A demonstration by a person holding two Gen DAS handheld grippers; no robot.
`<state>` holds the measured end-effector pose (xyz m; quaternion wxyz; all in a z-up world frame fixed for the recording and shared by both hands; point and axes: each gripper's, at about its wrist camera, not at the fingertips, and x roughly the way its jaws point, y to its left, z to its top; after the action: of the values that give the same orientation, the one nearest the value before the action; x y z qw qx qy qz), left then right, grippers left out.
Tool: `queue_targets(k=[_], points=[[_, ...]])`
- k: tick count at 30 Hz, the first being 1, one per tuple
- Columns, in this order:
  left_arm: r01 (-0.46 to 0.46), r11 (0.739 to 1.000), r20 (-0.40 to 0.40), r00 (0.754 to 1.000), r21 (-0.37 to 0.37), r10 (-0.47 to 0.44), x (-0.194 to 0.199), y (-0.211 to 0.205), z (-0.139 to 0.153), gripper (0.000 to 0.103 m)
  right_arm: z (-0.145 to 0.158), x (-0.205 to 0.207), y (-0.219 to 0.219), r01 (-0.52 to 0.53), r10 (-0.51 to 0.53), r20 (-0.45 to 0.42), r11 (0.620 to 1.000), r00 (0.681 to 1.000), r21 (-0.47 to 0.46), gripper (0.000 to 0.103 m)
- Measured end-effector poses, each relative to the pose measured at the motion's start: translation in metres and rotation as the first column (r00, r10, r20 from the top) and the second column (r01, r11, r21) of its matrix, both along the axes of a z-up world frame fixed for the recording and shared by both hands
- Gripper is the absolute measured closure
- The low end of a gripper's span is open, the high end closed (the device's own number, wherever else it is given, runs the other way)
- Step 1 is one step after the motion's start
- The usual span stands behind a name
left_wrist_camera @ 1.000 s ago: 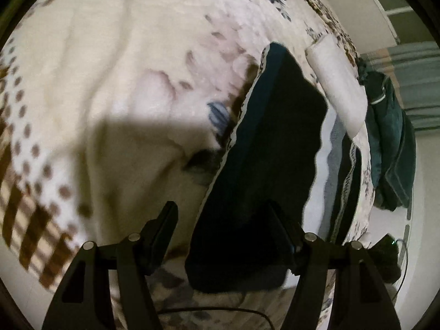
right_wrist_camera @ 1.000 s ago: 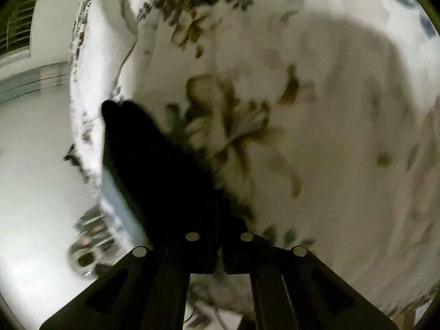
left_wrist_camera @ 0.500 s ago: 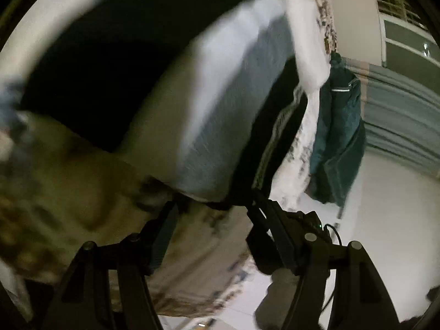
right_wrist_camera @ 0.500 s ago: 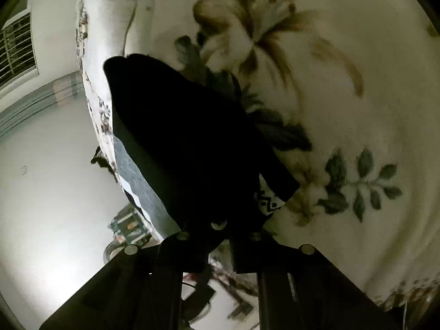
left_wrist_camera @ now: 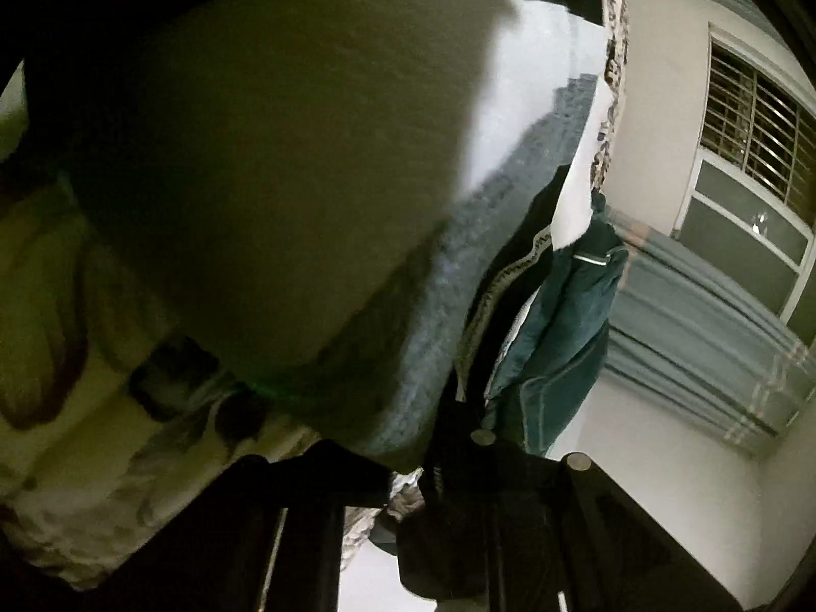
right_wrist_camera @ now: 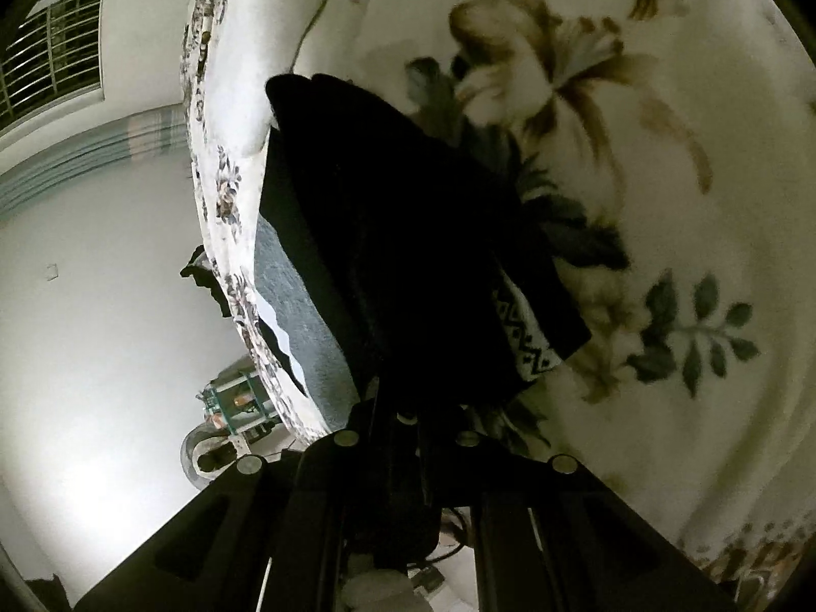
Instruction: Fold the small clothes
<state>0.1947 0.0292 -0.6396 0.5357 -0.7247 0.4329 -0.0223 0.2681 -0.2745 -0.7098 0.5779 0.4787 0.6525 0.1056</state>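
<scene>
A black garment [right_wrist_camera: 408, 255] with a white zigzag-patterned band lies on the floral blanket [right_wrist_camera: 637, 127]. My right gripper [right_wrist_camera: 433, 423] is shut on its near edge. Beside it lies a grey garment [right_wrist_camera: 290, 296], which also fills the left wrist view [left_wrist_camera: 449, 280] very close to the lens, with a shadowed fold of cloth [left_wrist_camera: 285, 153] over it. My left gripper [left_wrist_camera: 413, 464] has its jaws closed in on the near edge of the grey garment; the fingertips are partly hidden by cloth.
The bed edge with its floral border [right_wrist_camera: 214, 188] runs along the left. A teal garment [left_wrist_camera: 561, 331] hangs off the bed's far side. A barred window [left_wrist_camera: 755, 117] and striped curtain [left_wrist_camera: 704, 347] stand beyond. Objects sit on the floor [right_wrist_camera: 224, 423].
My left gripper has moved right, off the black garment and onto the grey one, and its jaws have closed. My right gripper has kept its hold on the black garment and dropped lower.
</scene>
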Motion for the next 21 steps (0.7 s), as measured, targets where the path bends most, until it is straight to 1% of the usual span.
queue_targets(k=[3,4,8,10,14,18,19,20,21], points=[[0.016,0.999,0.005,1.0,0.035,-0.016,-0.001,0.005,0.007,0.097,-0.015,0.001,0.005,0.005,-0.005,-0.018,1.0,1.0,-0.001,0.094],[0.018,0.999,0.004,1.0,0.04,-0.018,-0.001,0.007,0.008,0.097,-0.015,0.0,0.005,0.02,-0.02,-0.008,1.0,1.0,-0.008,0.094],[0.021,0.998,-0.001,1.0,0.06,-0.021,-0.004,0.018,0.01,0.098,-0.004,-0.004,-0.014,0.135,-0.131,0.041,0.987,0.99,-0.086,0.094],[0.019,0.998,-0.005,1.0,0.061,-0.019,-0.004,0.014,0.007,0.098,0.006,-0.004,-0.028,0.193,-0.186,0.074,0.975,0.98,-0.111,0.094],[0.03,0.998,-0.003,1.0,0.063,-0.03,-0.004,0.007,0.005,0.098,0.009,0.0,-0.034,0.212,-0.204,0.079,0.969,0.976,-0.125,0.094],[0.041,0.997,-0.005,0.999,0.072,-0.041,0.001,0.004,0.006,0.098,0.009,-0.005,-0.041,0.259,-0.253,0.064,0.961,0.965,-0.101,0.094],[0.045,0.996,-0.005,0.999,0.076,-0.045,0.005,0.004,0.007,0.098,0.008,-0.004,-0.043,0.26,-0.255,0.058,0.96,0.965,-0.107,0.094],[0.047,0.995,-0.007,0.999,0.083,-0.046,0.003,0.005,0.007,0.098,0.006,-0.004,-0.046,0.261,-0.255,0.057,0.957,0.965,-0.131,0.094],[0.037,0.995,-0.011,0.999,0.092,-0.036,0.002,0.008,0.007,0.098,0.006,-0.01,-0.056,0.279,-0.271,0.069,0.945,0.96,-0.171,0.094]])
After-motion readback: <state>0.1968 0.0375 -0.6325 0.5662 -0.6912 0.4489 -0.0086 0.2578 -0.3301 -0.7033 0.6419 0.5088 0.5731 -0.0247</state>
